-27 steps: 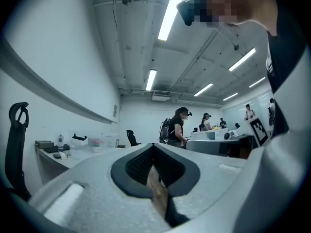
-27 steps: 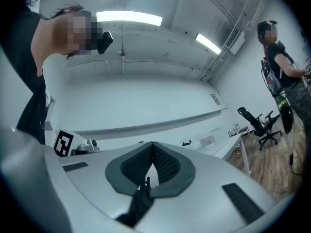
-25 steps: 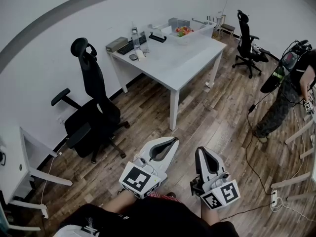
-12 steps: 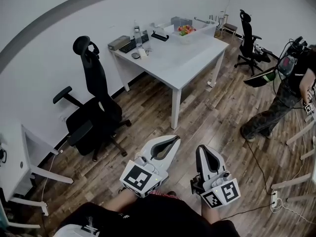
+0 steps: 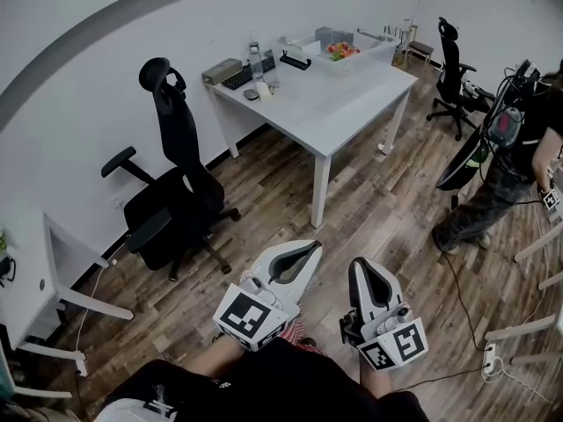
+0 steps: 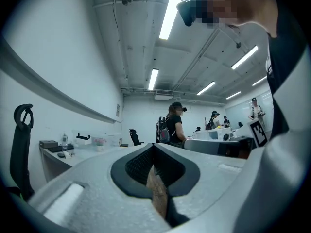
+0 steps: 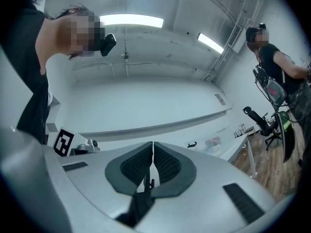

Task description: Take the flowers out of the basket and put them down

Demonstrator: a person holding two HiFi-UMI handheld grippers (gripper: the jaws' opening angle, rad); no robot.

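Bright even light from ceiling tubes [image 6: 171,11]; soft shadows; strong fisheye curving, black corners.

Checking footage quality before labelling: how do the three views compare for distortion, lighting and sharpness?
Head view: strong fisheye bends the wall stripe into an arc; light even, table sharp. Left gripper view: black round border, ceiling lamp glaring, foreground soft. Right gripper view: same border, overhead lamp blown out.

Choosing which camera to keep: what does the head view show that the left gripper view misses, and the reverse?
Head view only: the marker cube on the left gripper, a cable and power strip on the floor. Left gripper view only: ceiling lights and people at far desks. Both: the white table, black chair, and left gripper, shut and empty.
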